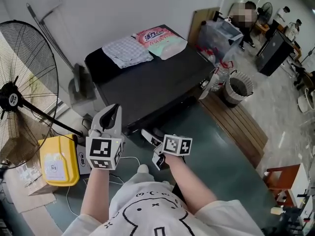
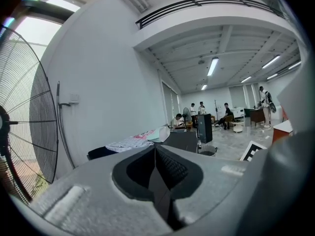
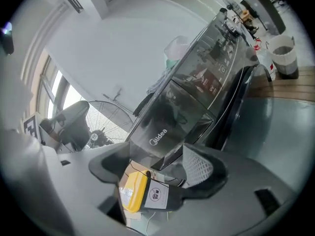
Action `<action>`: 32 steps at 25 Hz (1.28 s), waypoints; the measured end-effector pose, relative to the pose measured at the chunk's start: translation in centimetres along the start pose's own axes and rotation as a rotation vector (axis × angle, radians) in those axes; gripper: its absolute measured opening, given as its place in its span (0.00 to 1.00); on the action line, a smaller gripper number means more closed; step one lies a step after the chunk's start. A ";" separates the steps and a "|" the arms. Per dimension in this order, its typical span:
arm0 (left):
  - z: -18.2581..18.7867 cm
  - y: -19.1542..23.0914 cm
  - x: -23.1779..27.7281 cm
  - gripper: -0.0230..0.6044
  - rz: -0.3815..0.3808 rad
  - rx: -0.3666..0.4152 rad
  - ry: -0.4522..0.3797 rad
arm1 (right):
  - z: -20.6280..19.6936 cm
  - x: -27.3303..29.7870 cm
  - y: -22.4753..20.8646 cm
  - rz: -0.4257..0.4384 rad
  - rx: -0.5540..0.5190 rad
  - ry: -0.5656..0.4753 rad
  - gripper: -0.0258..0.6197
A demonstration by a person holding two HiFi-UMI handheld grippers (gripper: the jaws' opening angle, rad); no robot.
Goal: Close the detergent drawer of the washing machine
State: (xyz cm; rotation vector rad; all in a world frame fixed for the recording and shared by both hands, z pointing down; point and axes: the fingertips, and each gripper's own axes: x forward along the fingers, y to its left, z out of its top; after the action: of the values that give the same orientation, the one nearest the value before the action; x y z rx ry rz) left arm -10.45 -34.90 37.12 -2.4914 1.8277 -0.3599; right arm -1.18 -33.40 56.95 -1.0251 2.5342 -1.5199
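The black washing machine (image 1: 152, 85) stands in front of me, seen from above. In the right gripper view its dark detergent drawer (image 3: 158, 140), with a logo on the front, sticks out of the machine's front panel (image 3: 206, 82). My right gripper (image 3: 156, 167) is open, and the drawer's lower corner sits between its jaws, touching or just short of them. In the head view the right gripper (image 1: 152, 148) is low at the machine's front edge, which hides the drawer. My left gripper (image 1: 112, 117) is held upright to the left, shut (image 2: 156, 178) on nothing.
Folded cloth (image 1: 127, 50) and detergent bags (image 1: 160, 41) lie on the machine's top. A big fan (image 1: 19, 97) and a yellow container (image 1: 59, 160) stand at the left. A bin (image 1: 238, 88) and a wooden platform (image 1: 236, 127) are at the right. People stand far back.
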 end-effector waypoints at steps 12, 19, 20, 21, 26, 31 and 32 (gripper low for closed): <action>2.0 -2.3 -5.7 0.07 0.077 -0.015 -0.049 | 0.9 -5.1 3.4 0.016 -0.195 0.031 0.55; 3.0 -3.8 -9.8 0.07 0.122 -0.019 -0.075 | 0.6 -8.6 6.3 0.025 -0.294 0.028 0.55; 3.1 -4.0 -10.3 0.07 0.129 -0.020 -0.078 | 0.8 -9.2 6.9 0.029 -0.302 0.014 0.55; 3.2 -4.4 -10.9 0.07 0.135 -0.020 -0.082 | 1.1 -9.8 7.5 0.035 -0.312 0.000 0.55; 3.8 -5.8 -13.5 0.07 0.159 -0.017 -0.103 | 2.3 -13.1 10.7 0.054 -0.406 -0.082 0.55; 4.0 -6.4 -15.8 0.07 0.178 -0.024 -0.121 | 2.8 -16.1 13.3 0.053 -0.517 -0.148 0.53; 4.1 -6.5 -16.1 0.07 0.181 -0.025 -0.125 | 2.9 -16.7 13.7 0.050 -0.535 -0.163 0.52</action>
State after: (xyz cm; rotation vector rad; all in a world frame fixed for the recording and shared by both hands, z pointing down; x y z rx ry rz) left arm -8.09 -18.15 31.44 -2.2819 1.9969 -0.1711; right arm 5.68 -22.45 39.44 -1.0563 2.8780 -0.7128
